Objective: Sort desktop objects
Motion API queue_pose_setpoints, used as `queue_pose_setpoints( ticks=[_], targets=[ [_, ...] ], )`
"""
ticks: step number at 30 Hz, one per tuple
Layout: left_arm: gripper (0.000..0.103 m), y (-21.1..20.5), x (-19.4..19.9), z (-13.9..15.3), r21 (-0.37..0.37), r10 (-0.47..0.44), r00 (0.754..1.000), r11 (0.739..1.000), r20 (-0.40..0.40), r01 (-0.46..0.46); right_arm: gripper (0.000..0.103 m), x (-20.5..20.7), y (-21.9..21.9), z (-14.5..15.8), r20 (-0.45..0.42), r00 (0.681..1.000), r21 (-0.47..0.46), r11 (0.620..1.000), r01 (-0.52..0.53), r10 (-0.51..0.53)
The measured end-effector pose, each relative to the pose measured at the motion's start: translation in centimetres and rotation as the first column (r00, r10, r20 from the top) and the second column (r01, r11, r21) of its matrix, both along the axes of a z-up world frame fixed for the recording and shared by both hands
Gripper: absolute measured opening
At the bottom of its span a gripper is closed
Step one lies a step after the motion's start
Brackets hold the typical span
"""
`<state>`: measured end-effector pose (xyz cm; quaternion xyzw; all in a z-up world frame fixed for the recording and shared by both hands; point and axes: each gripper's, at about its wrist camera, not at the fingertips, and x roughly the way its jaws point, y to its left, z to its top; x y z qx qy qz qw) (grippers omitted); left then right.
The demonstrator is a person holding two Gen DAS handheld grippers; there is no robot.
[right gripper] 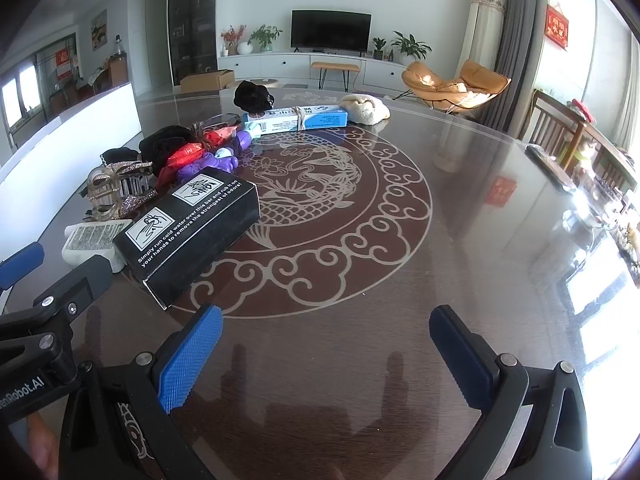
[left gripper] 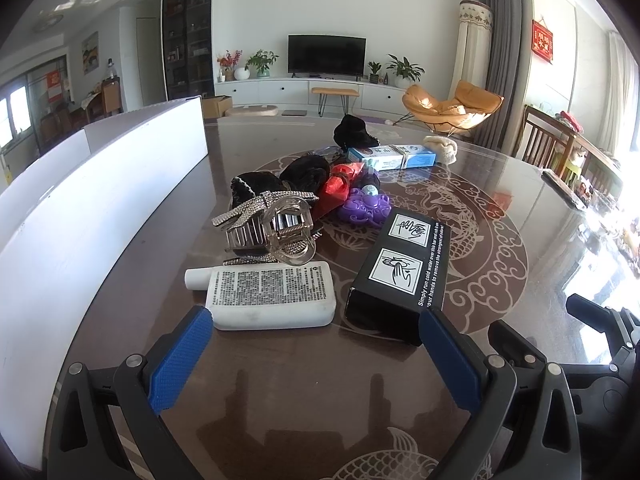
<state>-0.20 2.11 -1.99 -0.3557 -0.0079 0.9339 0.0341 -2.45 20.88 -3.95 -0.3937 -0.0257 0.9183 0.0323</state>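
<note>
Now both claws hang wide apart, holding nothing.
Left claw (left gripper: 316,340) faces white bottle (left gripper: 272,294); right claw (right gripper: 326,344) over bare desk (right gripper: 460,200).

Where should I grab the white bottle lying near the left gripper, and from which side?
Judging from its pose, take the white bottle across its flat body, not the narrow cap end. It lies on its side, crosswise, right ahead of the open left gripper. Come in low from the near side, but shift left first: the black box sits close at the right.
</note>
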Motion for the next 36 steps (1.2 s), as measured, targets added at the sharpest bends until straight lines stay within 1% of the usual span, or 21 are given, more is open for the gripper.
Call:
queue_pose_setpoints(
  ticks=[10,13,17,19,23,26,28,31,33,36],
  targets=[
    [0.103,-0.3,0.3,0.2,0.001,0.011,1.000,1.000,0.009,-0.011,0.103,0.0,0.2,0.0,0.015,1.000,-0.005,1.000,0.003,-0.003],
    [0.103,-0.3,0.5,0.2,-0.020,0.013,1.000,1.000,0.016,-0.013,0.103,-0.1,0.4,-0.1,0.022,1.000,-0.014,1.000,0.009,-0.009],
    [0.103,-0.7,0.8,0.2,-0.026,0.012,0.999,1.000,0.032,-0.011,0.103,-0.6,1.0,-0.5,0.059,0.998,-0.018,0.999,0.039,-0.038],
    [0.103,-1.7,0.8,0.3,-0.005,0.046,0.998,0.999,0.039,-0.046,0.103,-0.8,1.4,-0.8,0.079,0.995,-0.028,0.998,0.058,-0.056],
    [0.103,-4.7,0.5,0.2,0.096,0.132,0.989,0.986,0.071,-0.139,0.103,-0.7,2.5,-0.8,0.080,0.993,-0.079,0.993,0.090,-0.083],
    [0.103,-5.7,0.1,-0.5,0.154,0.141,0.983,0.975,0.120,-0.159,0.103,-0.8,3.4,-0.9,0.091,0.992,-0.129,0.986,0.102,-0.090],
    [0.103,-5.8,0.0,-0.8,0.157,0.139,0.981,0.975,0.136,-0.160,0.103,-0.9,3.8,-1.1,0.102,0.991,-0.164,0.981,0.105,-0.089],
    [0.103,-5.5,0.1,-0.8,0.134,0.152,0.980,0.976,0.126,-0.169,0.103,-0.9,3.3,-1.0,0.099,0.993,-0.168,0.982,0.081,-0.065],
    [0.103,-5.6,0.2,-0.8,0.134,0.156,0.979,0.976,0.128,-0.173,0.103,-1.2,2.3,-0.7,0.087,0.996,-0.175,0.984,0.035,-0.020],
    [0.103,-5.7,0.1,-1.1,0.123,0.167,0.976,0.975,0.137,-0.184,0.103,-2.5,0.2,0.9,0.044,0.998,-0.201,0.979,-0.041,0.050]
  ],
)
